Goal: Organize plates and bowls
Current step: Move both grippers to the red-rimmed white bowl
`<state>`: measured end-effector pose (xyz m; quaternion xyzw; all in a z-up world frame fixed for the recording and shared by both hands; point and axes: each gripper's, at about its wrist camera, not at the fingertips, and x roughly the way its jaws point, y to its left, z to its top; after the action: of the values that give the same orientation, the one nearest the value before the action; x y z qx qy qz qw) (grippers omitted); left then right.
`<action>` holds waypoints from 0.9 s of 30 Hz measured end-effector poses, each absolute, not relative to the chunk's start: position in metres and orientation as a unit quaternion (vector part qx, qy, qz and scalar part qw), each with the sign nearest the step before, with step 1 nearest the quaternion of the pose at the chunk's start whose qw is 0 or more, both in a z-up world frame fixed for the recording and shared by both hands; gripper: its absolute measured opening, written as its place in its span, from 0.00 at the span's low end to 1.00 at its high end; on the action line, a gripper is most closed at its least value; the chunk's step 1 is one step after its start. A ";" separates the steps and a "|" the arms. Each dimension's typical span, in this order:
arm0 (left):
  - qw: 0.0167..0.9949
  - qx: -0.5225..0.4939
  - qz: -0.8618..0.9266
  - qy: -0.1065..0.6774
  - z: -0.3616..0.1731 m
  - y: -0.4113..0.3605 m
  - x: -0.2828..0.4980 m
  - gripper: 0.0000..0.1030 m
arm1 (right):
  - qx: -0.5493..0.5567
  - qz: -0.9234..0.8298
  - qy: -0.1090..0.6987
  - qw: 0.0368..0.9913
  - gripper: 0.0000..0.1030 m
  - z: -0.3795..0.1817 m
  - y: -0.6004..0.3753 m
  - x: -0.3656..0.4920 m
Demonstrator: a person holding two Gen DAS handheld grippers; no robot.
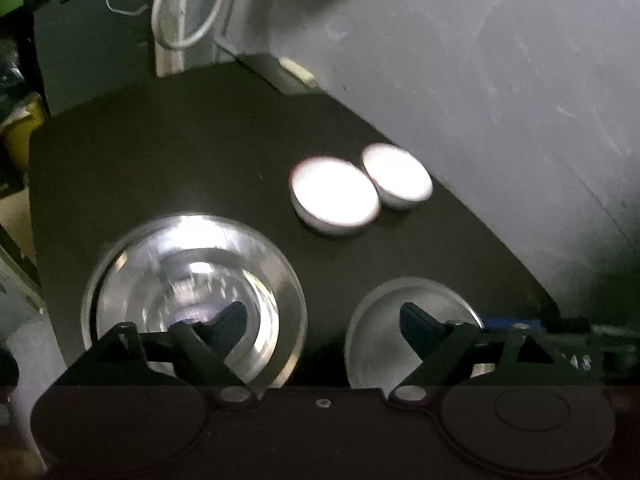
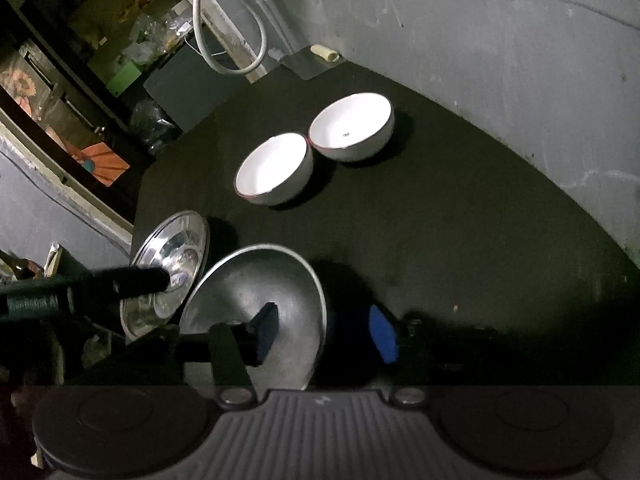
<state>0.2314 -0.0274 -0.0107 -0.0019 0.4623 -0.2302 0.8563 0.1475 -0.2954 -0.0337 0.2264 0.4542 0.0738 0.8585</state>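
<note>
Two white bowls with red rims (image 2: 274, 169) (image 2: 352, 127) sit side by side on the dark table (image 2: 460, 220); they also show in the left wrist view (image 1: 334, 196) (image 1: 398, 176). Two steel plates lie at the near left: a shiny one (image 1: 192, 292) (image 2: 172, 268) and a duller one (image 1: 384, 340) (image 2: 256, 304). My left gripper (image 1: 324, 320) is open above the table between the two plates. My right gripper (image 2: 326, 330) is open, with its left finger over the dull plate's face and the plate's right rim between the fingers.
A grey wall (image 2: 500, 60) runs along the table's far right side. A white cable (image 2: 236, 40) hangs at the back corner by a small pale roll (image 2: 326, 53). Cluttered shelves (image 2: 100, 60) stand off the table's left edge.
</note>
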 end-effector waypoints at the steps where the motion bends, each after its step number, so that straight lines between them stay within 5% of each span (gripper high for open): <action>1: 0.860 -0.003 -0.224 0.459 -0.009 -0.027 0.236 0.88 | 0.226 0.073 0.453 0.859 0.62 -0.033 -0.295 0.149; 12: 0.890 -0.018 -0.171 0.422 -0.006 -0.028 0.266 0.99 | 0.239 0.060 0.423 0.872 0.97 -0.032 -0.298 0.177; 27: 0.895 0.009 -0.109 0.432 -0.024 -0.038 0.330 0.99 | 0.263 0.021 0.430 0.863 1.00 -0.053 -0.298 0.235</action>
<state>0.3298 -0.0384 -0.0237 0.0085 0.4324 -0.1094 0.8950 0.2349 -0.2981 -0.0530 0.2634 0.4302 0.0209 0.8632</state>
